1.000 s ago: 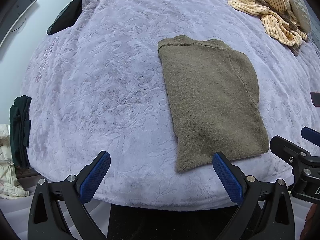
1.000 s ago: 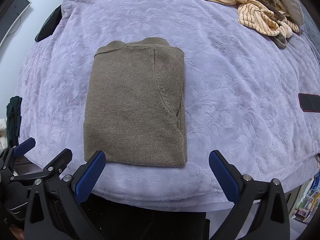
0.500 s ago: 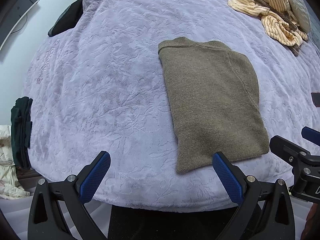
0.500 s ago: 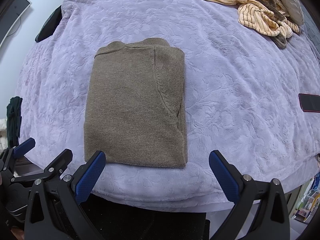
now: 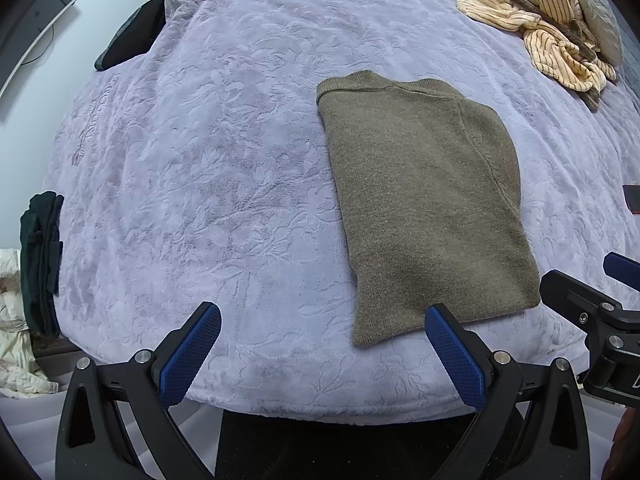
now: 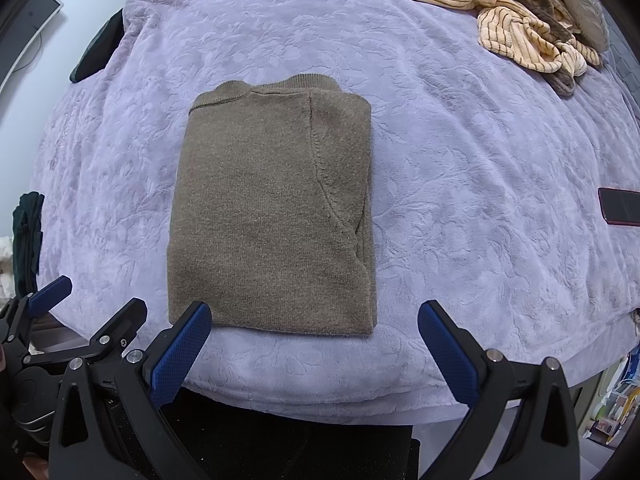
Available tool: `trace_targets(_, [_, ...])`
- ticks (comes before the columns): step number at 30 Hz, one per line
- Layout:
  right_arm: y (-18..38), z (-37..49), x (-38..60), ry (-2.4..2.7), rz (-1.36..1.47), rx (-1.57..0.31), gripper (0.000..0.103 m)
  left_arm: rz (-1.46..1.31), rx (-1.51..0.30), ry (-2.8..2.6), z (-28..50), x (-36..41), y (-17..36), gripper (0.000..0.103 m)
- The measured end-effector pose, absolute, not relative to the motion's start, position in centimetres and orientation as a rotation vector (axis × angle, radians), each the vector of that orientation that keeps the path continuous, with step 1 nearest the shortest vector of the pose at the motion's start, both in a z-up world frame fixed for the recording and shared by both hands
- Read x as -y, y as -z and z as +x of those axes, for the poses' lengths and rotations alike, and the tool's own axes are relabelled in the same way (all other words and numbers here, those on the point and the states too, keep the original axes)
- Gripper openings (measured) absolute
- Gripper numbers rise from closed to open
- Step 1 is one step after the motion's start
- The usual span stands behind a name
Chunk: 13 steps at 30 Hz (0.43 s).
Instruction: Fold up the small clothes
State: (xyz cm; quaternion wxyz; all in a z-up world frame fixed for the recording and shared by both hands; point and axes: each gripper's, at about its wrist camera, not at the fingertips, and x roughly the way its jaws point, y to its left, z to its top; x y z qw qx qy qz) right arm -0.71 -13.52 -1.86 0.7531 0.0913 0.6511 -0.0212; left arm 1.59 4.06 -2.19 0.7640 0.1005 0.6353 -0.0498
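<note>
Lying flat on lilac bedspread (image 5: 200, 160), olive sweater (image 6: 272, 216) folded into rectangle, near front edge of bed. Left gripper (image 5: 322, 350) jaws wide apart, holding nothing, right finger just before sweater hem. Right gripper (image 6: 314, 346) also spread wide, empty. Striped yellow clothes (image 6: 516, 36) far corner.

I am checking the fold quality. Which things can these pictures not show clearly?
- Brown sweater: sleeves and underlayers are hidden under its own top layer, both views.
- Dark flat object: cut by the right edge, both views.
- Striped cloth: partly cut by the top edge.
</note>
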Motion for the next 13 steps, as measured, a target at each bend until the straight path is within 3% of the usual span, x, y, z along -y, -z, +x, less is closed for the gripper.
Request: trace_targets(13, [1.93,-0.57,13.43,0.048,0.200,-1.424,0.103,0.233,-1.358,0.113,2.02,-3.86,2.23,0.102])
